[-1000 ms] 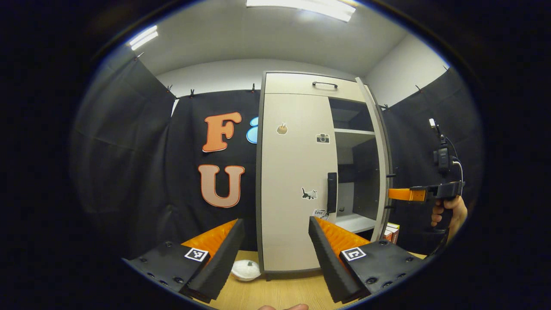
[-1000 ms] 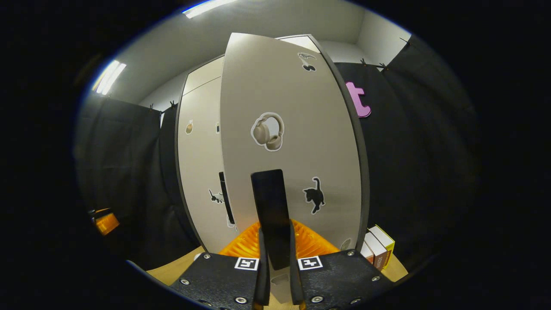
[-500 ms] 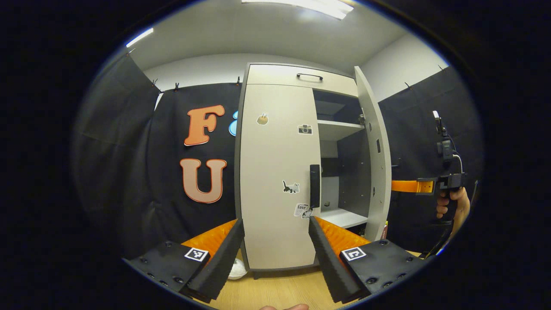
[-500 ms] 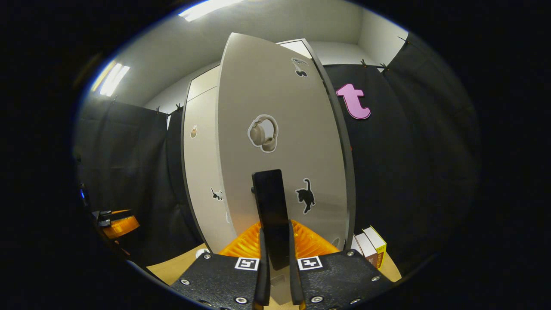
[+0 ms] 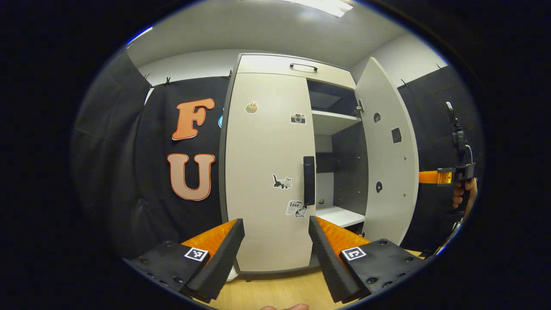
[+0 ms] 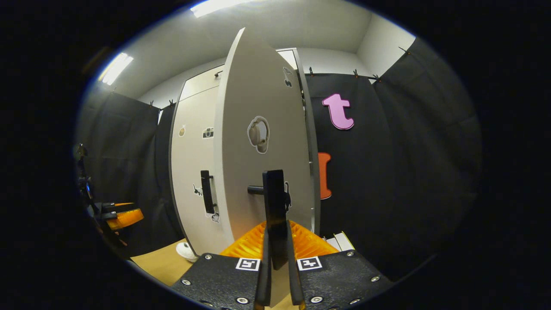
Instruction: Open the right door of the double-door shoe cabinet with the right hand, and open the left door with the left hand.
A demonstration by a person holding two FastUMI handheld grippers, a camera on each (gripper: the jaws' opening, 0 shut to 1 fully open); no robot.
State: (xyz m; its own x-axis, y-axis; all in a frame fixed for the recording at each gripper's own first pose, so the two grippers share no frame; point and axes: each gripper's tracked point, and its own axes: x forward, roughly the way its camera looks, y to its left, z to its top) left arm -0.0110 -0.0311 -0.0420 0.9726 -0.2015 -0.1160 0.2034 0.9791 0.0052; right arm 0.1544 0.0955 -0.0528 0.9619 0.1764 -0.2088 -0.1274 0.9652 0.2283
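Note:
The pale shoe cabinet's left door (image 5: 267, 172) is closed, its black vertical handle (image 5: 308, 181) just above and beyond my left gripper's (image 5: 275, 241) open fingers. The right door (image 5: 387, 155) stands swung wide, showing shelves (image 5: 333, 125) inside. In the right gripper view, my right gripper (image 6: 277, 254) is shut on the right door's black handle (image 6: 274, 198), on the door's sticker-covered outer face (image 6: 262, 129). The left door (image 6: 189, 172) and its handle (image 6: 206, 197) show to the left there. The right gripper (image 5: 445, 176) and a hand (image 5: 462, 193) sit past the open door's edge.
A wooden surface (image 5: 275, 292) lies under the cabinet. A white round object (image 6: 186, 249) rests near the cabinet's left foot. Books (image 6: 340, 241) stand beside the cabinet's right side. A drawer with a handle (image 5: 303, 66) tops the cabinet. The left gripper (image 6: 122, 217) shows at far left.
The right door has swung much wider with my right gripper shut on its handle. The left gripper, still open, has drawn closer to the left door.

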